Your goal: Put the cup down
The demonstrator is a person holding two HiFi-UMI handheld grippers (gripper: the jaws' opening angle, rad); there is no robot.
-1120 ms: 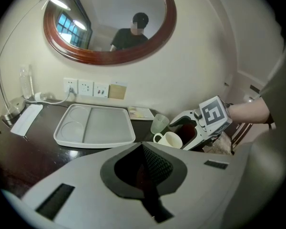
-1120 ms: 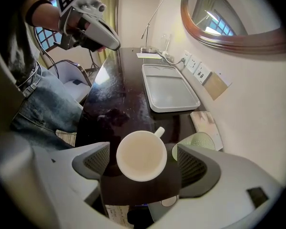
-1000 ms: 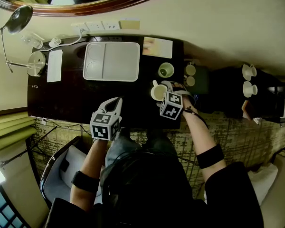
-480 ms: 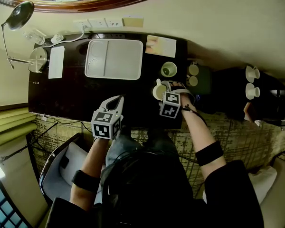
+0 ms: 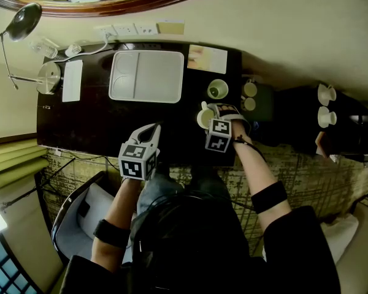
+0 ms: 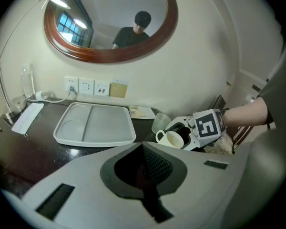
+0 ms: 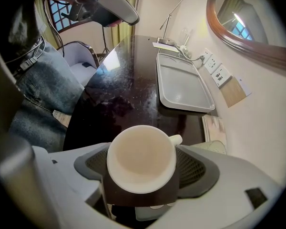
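A cream cup (image 7: pixel 141 159) with a small handle stands upright between the pads of my right gripper (image 7: pixel 143 166), seen from straight above. Both pads (image 7: pixel 96 163) meet its rim; the jaws have just been closing on it. In the head view the cup (image 5: pixel 202 119) is near the right end of the dark table (image 5: pixel 80 121), with the right gripper (image 5: pixel 208 115) pointing steeply down over it. The left gripper view also shows the cup (image 6: pixel 173 139). My left gripper (image 5: pixel 152 130) hovers shut and empty over the table's front edge.
A white divided tray (image 5: pixel 146 76) lies at the back middle. A glass tumbler (image 5: pixel 218 90) stands just behind the cup, with a leaflet (image 5: pixel 207 59) beyond it. At the left end are a desk lamp (image 5: pixel 24 20) and a notepad (image 5: pixel 72 80). More cups (image 5: pixel 324 116) sit off to the right.
My right gripper has rolled a little around the cup, its marker cube turning. The cup stays in the same spot. The left gripper has not moved.
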